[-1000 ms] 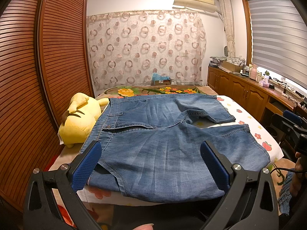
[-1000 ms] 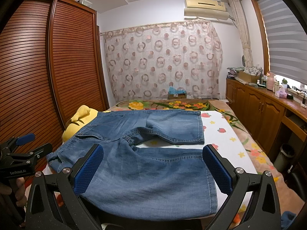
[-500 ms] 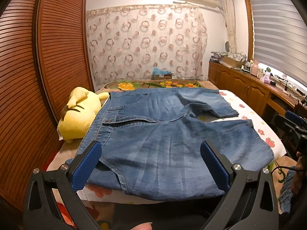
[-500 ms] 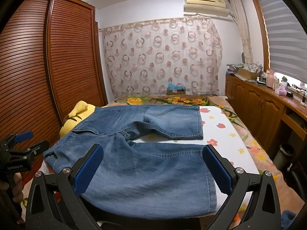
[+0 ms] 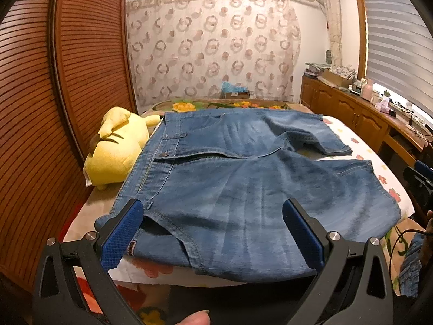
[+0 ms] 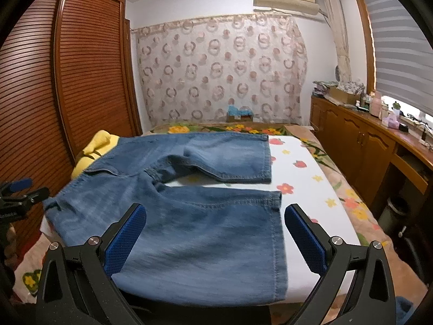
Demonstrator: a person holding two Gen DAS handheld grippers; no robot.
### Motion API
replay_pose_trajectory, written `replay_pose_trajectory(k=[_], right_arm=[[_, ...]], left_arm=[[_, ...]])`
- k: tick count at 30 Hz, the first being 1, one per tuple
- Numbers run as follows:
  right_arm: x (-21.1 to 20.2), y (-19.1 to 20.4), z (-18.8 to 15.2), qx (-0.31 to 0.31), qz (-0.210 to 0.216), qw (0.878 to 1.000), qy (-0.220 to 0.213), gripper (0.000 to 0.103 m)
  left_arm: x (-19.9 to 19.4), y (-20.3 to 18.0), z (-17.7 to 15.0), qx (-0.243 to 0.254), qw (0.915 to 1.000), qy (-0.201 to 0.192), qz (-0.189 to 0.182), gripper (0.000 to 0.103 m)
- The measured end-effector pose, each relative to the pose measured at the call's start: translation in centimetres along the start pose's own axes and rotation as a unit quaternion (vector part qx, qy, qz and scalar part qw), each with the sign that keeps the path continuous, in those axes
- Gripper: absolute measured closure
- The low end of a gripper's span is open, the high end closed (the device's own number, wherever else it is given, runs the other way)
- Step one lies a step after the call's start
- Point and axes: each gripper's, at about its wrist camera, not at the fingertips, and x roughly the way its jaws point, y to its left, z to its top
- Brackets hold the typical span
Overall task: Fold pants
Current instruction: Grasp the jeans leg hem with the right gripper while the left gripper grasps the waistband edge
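Observation:
Blue denim pants point(image 5: 243, 189) lie spread flat on the bed, waistband to the left, two short legs to the right. They also show in the right wrist view point(image 6: 194, 216). My left gripper point(image 5: 213, 233) is open and empty, hovering just over the near waist corner. My right gripper point(image 6: 215, 238) is open and empty, over the hem of the near leg. The other gripper shows at the edge of each view: the right one point(image 5: 418, 178) and the left one point(image 6: 19, 192).
A yellow plush toy point(image 5: 116, 151) lies left of the waistband beside the wooden slatted wardrobe point(image 5: 54, 108). The white floral sheet point(image 6: 305, 178) lies bare right of the legs. A wooden cabinet point(image 6: 365, 146) runs along the right wall. A box point(image 6: 238, 115) sits at the far end.
Both grippers have moved forward and slightly down toward the pants, which now look larger and closer. The pants have not moved. Both grippers stay open.

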Motion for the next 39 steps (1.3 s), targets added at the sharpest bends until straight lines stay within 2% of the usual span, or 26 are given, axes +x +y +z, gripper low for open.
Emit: replay_pose_trajectory(k=[16,24,32,35,39], right_arm=[[1.7,-0.8,0.4,0.007,-0.031,0.998,0.063,0.002],[1.9,0.4,1.0,-0.003,-0.028,0.995,0.091,0.004],[1.6,-0.2,1.2,-0.004,-0.023,0.994,0.110,0.005],[2.1,-0.9,1.5,-0.005,-0.022,0.993,0.115,0.005],[2.3,-1.2,1.8,-0.009,-0.025,0.993,0.117,0.005]], left_arm=[[3.2,4.2,-1.5,-0.018,0.9989,0.036,0.025,0.000],[4.5,6.9,-2.5,-0.032,0.9977,0.052,0.028,0.000],[5.5,10.0,-3.7,-0.050,0.9956,0.068,0.041,0.001],[5.8,11.3,-4.1,-0.064,0.9946,0.072,0.039,0.007],[6.5,12.8,-4.6,-0.074,0.9931,0.084,0.037,0.027]])
